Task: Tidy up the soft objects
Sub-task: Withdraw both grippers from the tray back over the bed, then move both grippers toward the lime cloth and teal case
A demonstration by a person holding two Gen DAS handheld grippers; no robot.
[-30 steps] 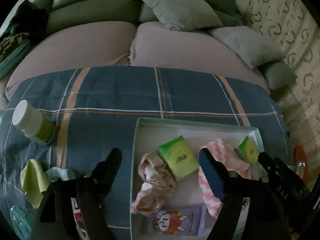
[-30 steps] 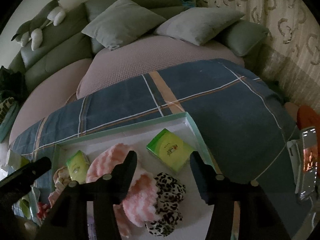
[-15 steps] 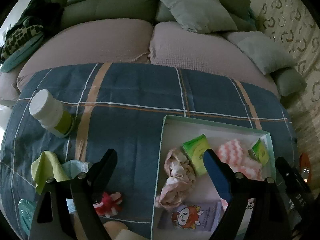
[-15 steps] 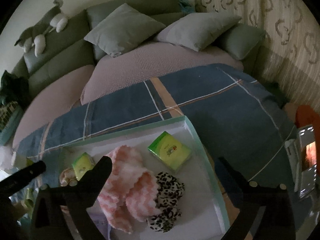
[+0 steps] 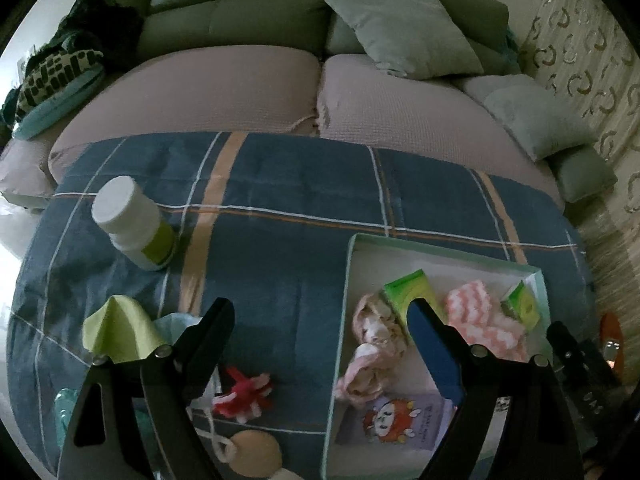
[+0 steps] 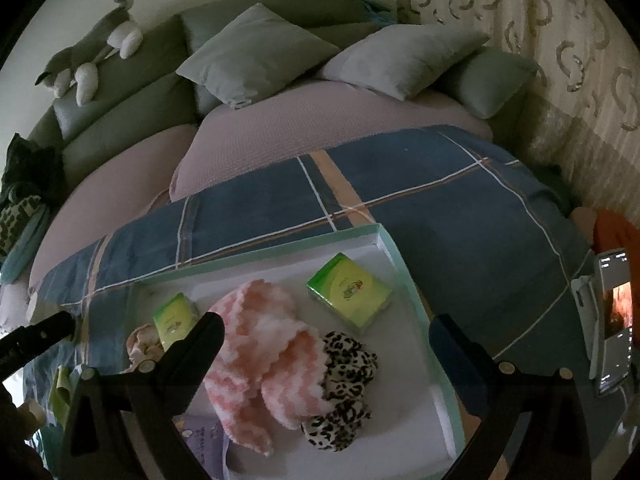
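both views are dim and greenish-grey, with strong fisheye bending and black corners. pale daylight blows out the left edge of the left wrist view. the glowing phone screen (image 6: 616, 304) glares at right.

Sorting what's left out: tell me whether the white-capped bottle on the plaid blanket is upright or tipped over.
Upright. The white-capped bottle stands on its base on the plaid blanket, cap on top, left of the tray; its lean looks like fisheye distortion.

Your tray (image 5: 352, 264) sits on the blanket (image 5: 280, 184) before the sofa cushions (image 5: 408, 28), holding the fuzzy socks (image 6: 260, 344), scrunchie (image 6: 344, 384) and tissue packs (image 6: 348, 288), with the bottle (image 5: 132, 228) and cloth (image 5: 116, 332) lying to its left.
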